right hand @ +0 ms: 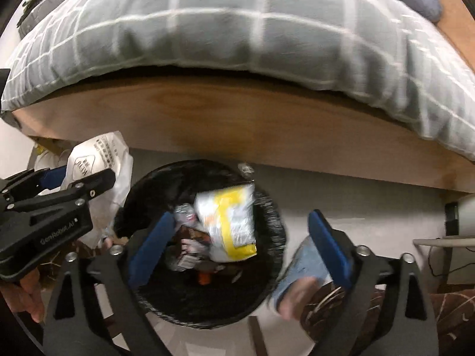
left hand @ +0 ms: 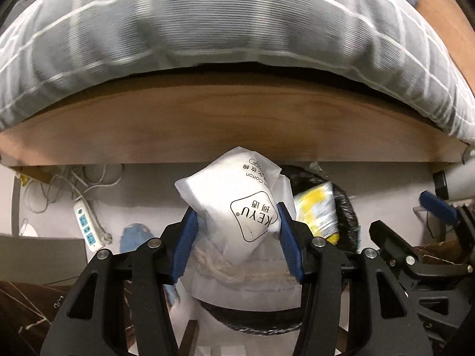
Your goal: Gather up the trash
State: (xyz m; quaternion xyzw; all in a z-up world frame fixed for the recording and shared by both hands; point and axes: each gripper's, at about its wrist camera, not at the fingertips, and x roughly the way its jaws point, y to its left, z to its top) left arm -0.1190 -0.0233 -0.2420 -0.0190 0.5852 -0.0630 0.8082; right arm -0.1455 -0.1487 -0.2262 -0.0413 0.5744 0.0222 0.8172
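The left gripper (left hand: 236, 222) clamps a white packet (left hand: 237, 204) (printed KEYU). The right gripper (right hand: 237, 237) gapes empty above the black bin (right hand: 276, 207), where a yellow wrapper (right hand: 231, 222) lies.

Counted around the bin (right hand: 273, 216): one bin, black-lined, below the bed board (right hand: 237, 118). Inside it, one yellow-and-white packet (right hand: 230, 222), plus several smaller wrappers too blurred to count. Left of the bin, one white pouch (left hand: 237, 201) and one power strip (left hand: 86, 222). Above the bin, one checked pillow (right hand: 237, 23). Over the bin, two grippers: left (left hand: 236, 225) and right (right hand: 237, 237).
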